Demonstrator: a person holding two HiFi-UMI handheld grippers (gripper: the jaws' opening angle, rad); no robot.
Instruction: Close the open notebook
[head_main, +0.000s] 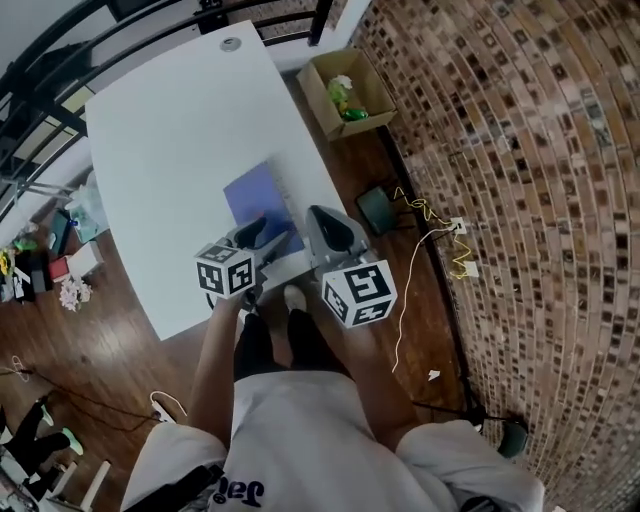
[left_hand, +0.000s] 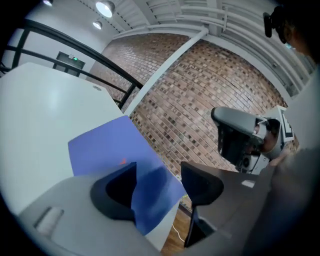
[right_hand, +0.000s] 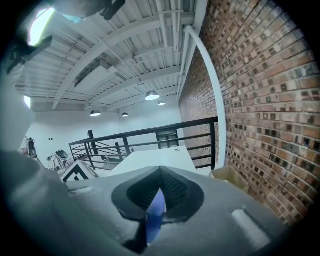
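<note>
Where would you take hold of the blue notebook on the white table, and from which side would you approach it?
Probably the thin edge at the near corner of the blue notebook, approached low from the person's side, where the open left gripper faces it. It lies flat on the white table, so only an edge offers a pinch.

White table (head_main: 170, 130) on wood floor (head_main: 110, 330). Open cardboard box (head_main: 372, 85) holding green items (head_main: 345, 100), beside brick wall (head_main: 520, 200). Yellow cable (head_main: 428, 212) at wall base.
</note>
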